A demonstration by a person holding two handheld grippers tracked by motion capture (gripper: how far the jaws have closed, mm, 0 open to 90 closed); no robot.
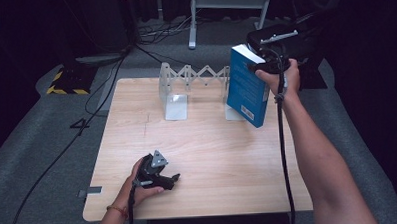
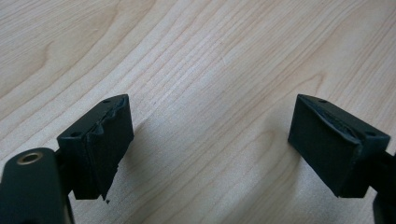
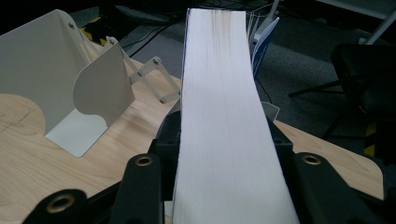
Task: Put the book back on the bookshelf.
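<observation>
Right gripper (image 1: pixel 265 67) clamped on book (image 1: pixel 246 88), jaws on both covers; page edge faces its camera. Book airborne at table's (image 1: pixel 197 147) 1 o'clock corner, over right end of rack (image 1: pixel 193 84).

Judged: pickup done; lowering into rack and release left.

Long axis near upright, top tipped toward 11 o'clock, lower corner toward 5.

Left gripper (image 1: pixel 171 179) idle at 7 o'clock, jaws apart, nothing between.

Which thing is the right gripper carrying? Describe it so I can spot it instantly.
Look to the far right of the wooden table, beside the white expanding book rack. There the right gripper holds a thick blue book off the table, tilted. It is the scene's one blue thing.
</observation>
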